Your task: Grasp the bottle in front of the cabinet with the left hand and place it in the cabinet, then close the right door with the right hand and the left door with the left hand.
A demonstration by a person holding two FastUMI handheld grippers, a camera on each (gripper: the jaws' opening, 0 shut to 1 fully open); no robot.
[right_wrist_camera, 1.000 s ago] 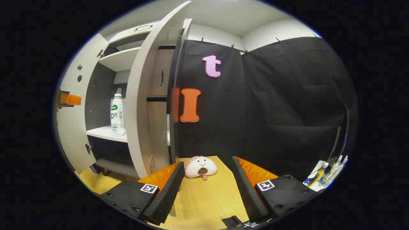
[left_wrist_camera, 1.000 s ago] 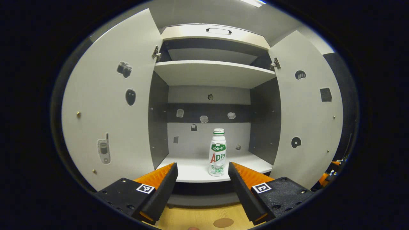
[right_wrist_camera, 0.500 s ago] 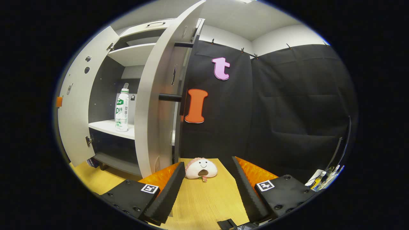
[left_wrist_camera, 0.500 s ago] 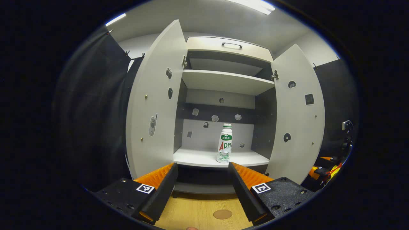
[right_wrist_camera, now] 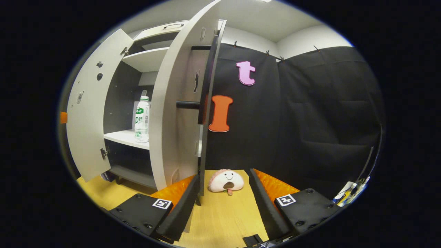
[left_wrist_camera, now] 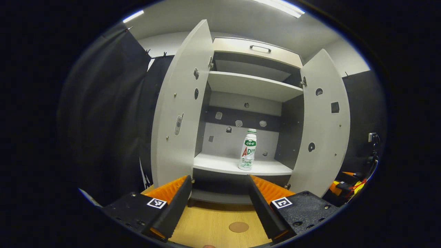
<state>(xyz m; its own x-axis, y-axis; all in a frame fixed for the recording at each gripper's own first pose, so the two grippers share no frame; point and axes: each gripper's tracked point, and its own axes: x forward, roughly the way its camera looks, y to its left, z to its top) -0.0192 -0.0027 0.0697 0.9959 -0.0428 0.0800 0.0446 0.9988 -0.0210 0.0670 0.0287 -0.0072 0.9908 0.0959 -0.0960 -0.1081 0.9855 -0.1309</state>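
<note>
Bottle (left_wrist_camera: 248, 150) stands upright on cabinet's lower shelf (left_wrist_camera: 220, 164), right of centre, both doors open. Your left gripper (left_wrist_camera: 218, 199) sits well back from it over wooden counter (left_wrist_camera: 213, 227), jaws apart and empty; bottle lies beyond gap, nearer right-side finger. Your right gripper (right_wrist_camera: 224, 203), jaws apart too, faces edge of right door (right_wrist_camera: 172, 113) (bar handle on its outer face); plush toy (right_wrist_camera: 225, 180) on counter just beyond gap.

Left gripper (left_wrist_camera: 218, 203) hung empty over the wooden table (left_wrist_camera: 213, 229), jaws apart. Ahead, the cabinet (left_wrist_camera: 256, 86) had left door (left_wrist_camera: 181, 113) and right door (left_wrist_camera: 322, 127) swung open. The bottle (left_wrist_camera: 248, 155) stood upright on the lower shelf (left_wrist_camera: 224, 164).
</note>
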